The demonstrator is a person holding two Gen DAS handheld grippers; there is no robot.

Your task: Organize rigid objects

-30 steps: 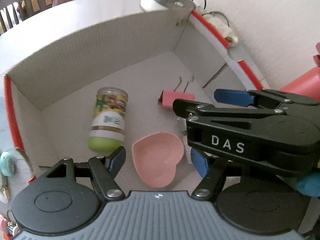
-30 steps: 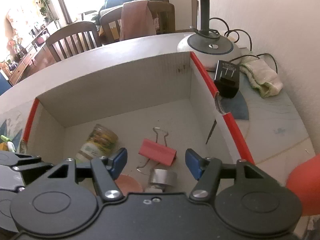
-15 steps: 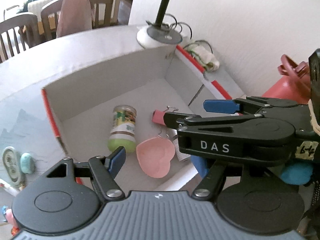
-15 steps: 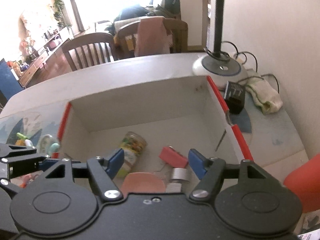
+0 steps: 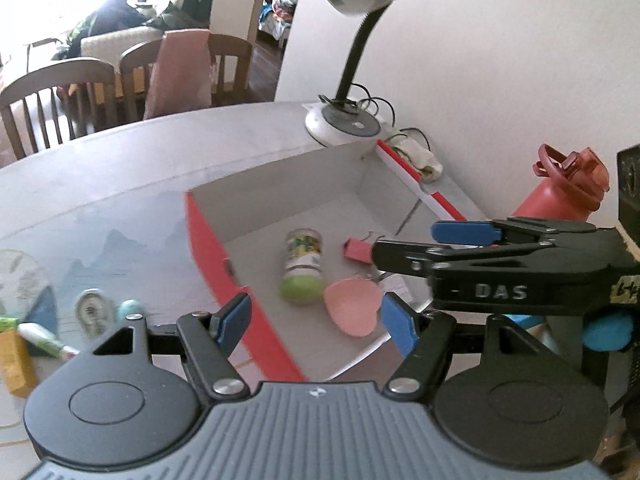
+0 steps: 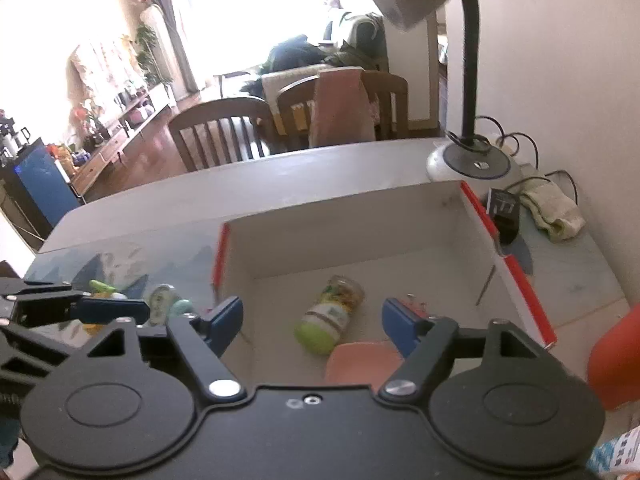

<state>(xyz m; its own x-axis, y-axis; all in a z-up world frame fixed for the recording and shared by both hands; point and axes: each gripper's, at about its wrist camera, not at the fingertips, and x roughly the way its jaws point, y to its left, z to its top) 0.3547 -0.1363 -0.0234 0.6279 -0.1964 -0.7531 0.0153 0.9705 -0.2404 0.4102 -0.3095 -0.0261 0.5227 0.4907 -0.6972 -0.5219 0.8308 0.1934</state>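
A: Hovering above the box — left gripper (image 5: 316, 314) apart, empty; right gripper (image 6: 312, 320) empty, its jaws have just been opening.

B: Step?

A: Between picks, I judge. Heart dish (image 5: 352, 306), green-capped jar (image 5: 302, 266) and pink binder clip (image 5: 358, 249) lie inside the white box (image 5: 280, 200). Next move: reach left for loose items (image 5: 92, 312) on the table.

B: Room?

A: Red box rim (image 5: 236, 280) to clear; lamp (image 5: 348, 60) beyond.
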